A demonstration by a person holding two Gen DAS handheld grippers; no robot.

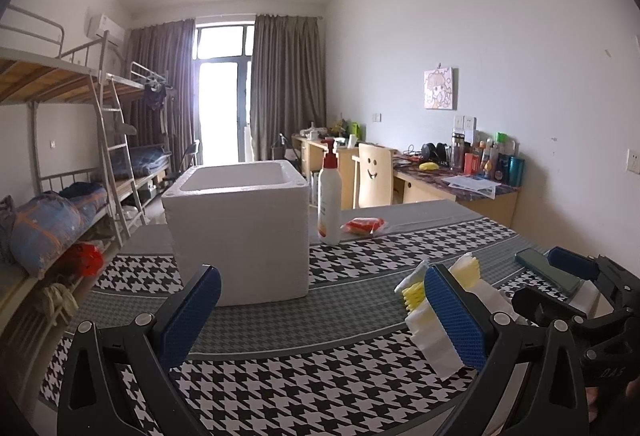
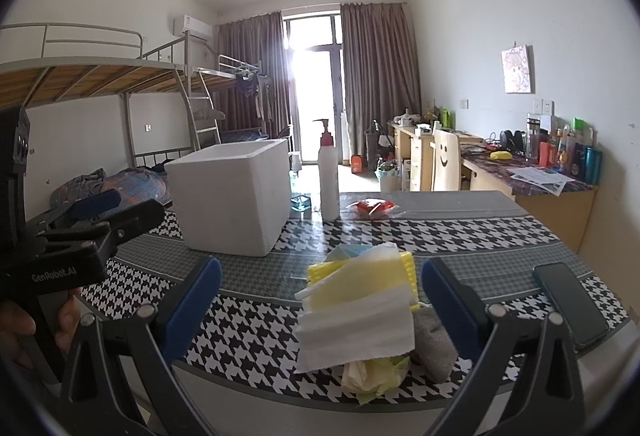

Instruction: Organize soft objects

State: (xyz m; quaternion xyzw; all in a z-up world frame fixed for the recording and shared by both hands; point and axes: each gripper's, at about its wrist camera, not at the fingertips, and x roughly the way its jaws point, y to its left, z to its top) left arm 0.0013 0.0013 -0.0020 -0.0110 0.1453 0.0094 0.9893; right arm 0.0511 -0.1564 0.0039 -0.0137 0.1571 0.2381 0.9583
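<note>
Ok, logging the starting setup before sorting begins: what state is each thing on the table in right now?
left gripper: open, empty
right gripper: open, empty, aimed at the pile
foam box: upright, lid off
pump bottle: standing upright
pile of cloths and tissues: loosely heaped, untouched
phone: lying flat, screen dark
red packet: lying flat

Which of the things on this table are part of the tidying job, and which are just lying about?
Part of the job:
pile of soft cloths and tissues
grey sock
white foam box, probably where they go

Just lying about:
pump bottle
red packet
phone
</note>
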